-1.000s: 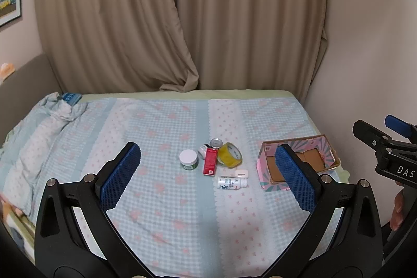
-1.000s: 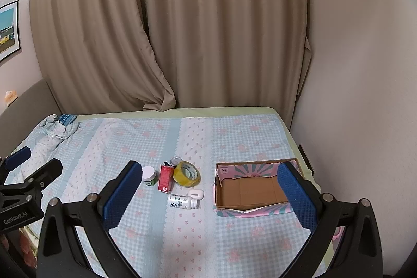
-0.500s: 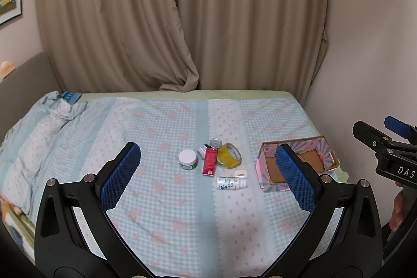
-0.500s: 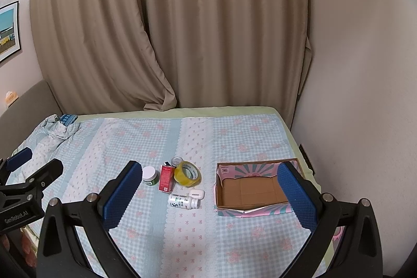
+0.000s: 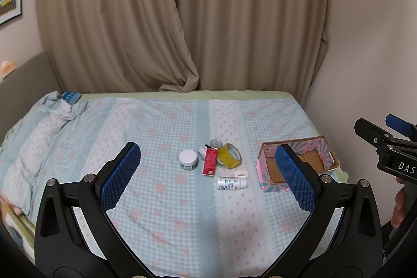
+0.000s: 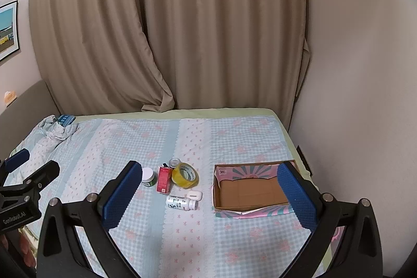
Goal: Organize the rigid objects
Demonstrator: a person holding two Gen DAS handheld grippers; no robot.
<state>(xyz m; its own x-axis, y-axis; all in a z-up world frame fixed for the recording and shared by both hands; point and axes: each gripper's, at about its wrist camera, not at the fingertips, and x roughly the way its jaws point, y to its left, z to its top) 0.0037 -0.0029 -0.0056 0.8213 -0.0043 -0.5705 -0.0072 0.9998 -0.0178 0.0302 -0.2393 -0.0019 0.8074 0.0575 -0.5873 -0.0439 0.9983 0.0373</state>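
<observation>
nearest the lens, the left gripper (image 5: 208,173) fills the lower part of its view with both blue-padded fingers (image 5: 121,175) spread wide and nothing between them; the right gripper (image 6: 212,194) stands the same way in its own view, jaws wide apart and empty. both hang above the checked blue bedspread (image 6: 187,239), touching nothing.

just past the pads, in the middle of the frame, lies a loose cluster of small rigid things. a white pill bottle (image 6: 181,203) lies on its side, with a small white case (image 6: 195,195) just beside its cap end. behind them a red carton (image 6: 164,179) stands upright, a white-lidded jar (image 6: 148,177) to its left and a yellow tape roll (image 6: 185,175) leaning to its right. a small silver tin (image 6: 174,162) sits behind the roll, near it.

right of the cluster and apart from it, an open cardboard box (image 6: 250,190) with a pink patterned outside rests near the bed's right edge, its brown floor bare.

farther back the bedspread is rumpled at the upper left (image 5: 56,108), and beige curtains (image 5: 182,17) hang behind.

against the frames from 1 second ago, the objects and box sit in nearly the same spots in both views, with only a slight drift, and the jaws are as wide as before.
</observation>
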